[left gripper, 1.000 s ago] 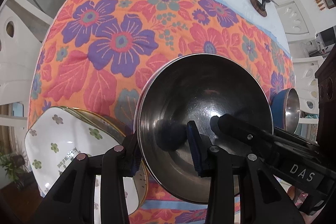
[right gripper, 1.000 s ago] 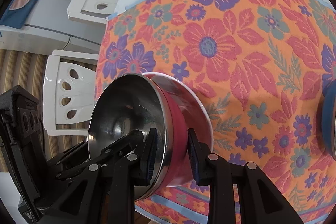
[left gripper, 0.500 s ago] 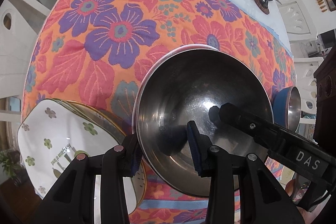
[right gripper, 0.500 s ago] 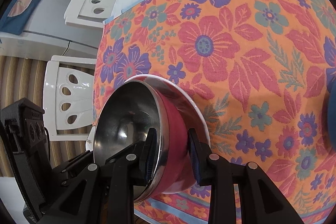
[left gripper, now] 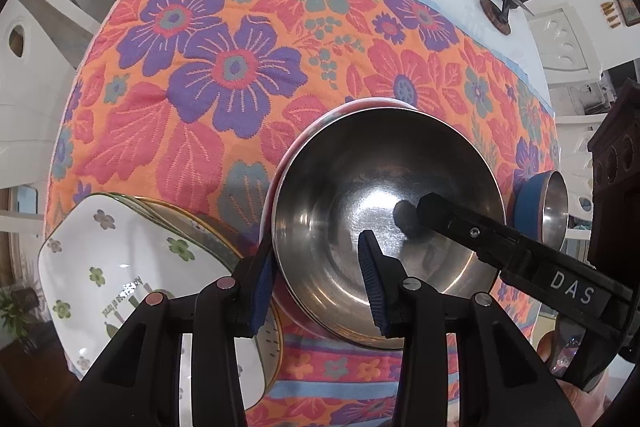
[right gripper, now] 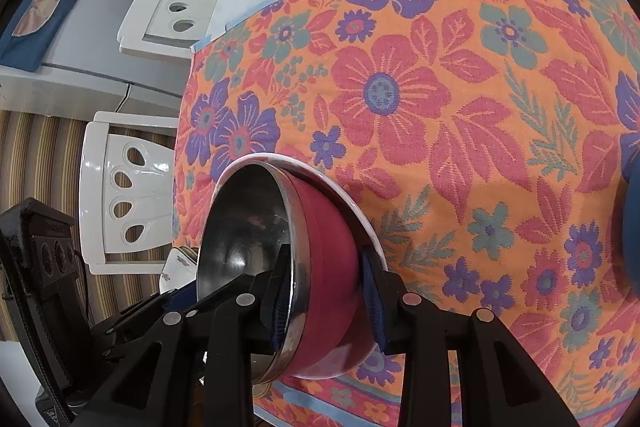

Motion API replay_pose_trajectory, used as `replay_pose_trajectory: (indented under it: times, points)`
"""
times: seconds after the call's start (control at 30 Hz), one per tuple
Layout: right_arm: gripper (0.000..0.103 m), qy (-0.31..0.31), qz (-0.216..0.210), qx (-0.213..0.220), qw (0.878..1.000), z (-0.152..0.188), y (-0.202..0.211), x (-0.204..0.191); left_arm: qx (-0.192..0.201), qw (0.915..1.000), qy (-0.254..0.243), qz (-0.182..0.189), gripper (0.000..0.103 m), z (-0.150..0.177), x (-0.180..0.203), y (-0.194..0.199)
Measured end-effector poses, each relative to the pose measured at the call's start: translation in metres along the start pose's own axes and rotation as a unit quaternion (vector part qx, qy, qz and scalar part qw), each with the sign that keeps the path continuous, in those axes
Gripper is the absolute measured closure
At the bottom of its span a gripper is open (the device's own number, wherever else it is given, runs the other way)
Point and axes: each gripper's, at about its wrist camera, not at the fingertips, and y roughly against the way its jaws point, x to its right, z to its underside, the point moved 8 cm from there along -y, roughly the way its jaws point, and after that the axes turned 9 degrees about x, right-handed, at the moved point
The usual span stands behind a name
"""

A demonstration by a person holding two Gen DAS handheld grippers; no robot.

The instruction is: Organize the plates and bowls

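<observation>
Both your grippers point steeply down: left gripper (left gripper: 316,283) clamps the red bowl (left gripper: 384,223)'s near wall; right gripper's (right gripper: 326,301) jaws are opening around its opposite wall. The bowl sits by the bench (right gripper: 460,417) edge, flowered cloth (left gripper: 224,75) open beyond.

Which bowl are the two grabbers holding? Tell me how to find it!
Look at the flowery cloth, near its front edge. Beside the white square plates a shiny metal bowl sits on a round white plate. It is red outside, unlike the small blue bowl off to the side, and it is far bigger.
</observation>
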Motion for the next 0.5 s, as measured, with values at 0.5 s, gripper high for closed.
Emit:
replay_pose_trajectory:
  times: [0.5]
  points:
    - [0.065,0.014,0.0,0.019,1.0,-0.018,0.027,-0.004,0.008,0.9996,-0.016,-0.02,0.064,-0.002,-0.001,0.016]
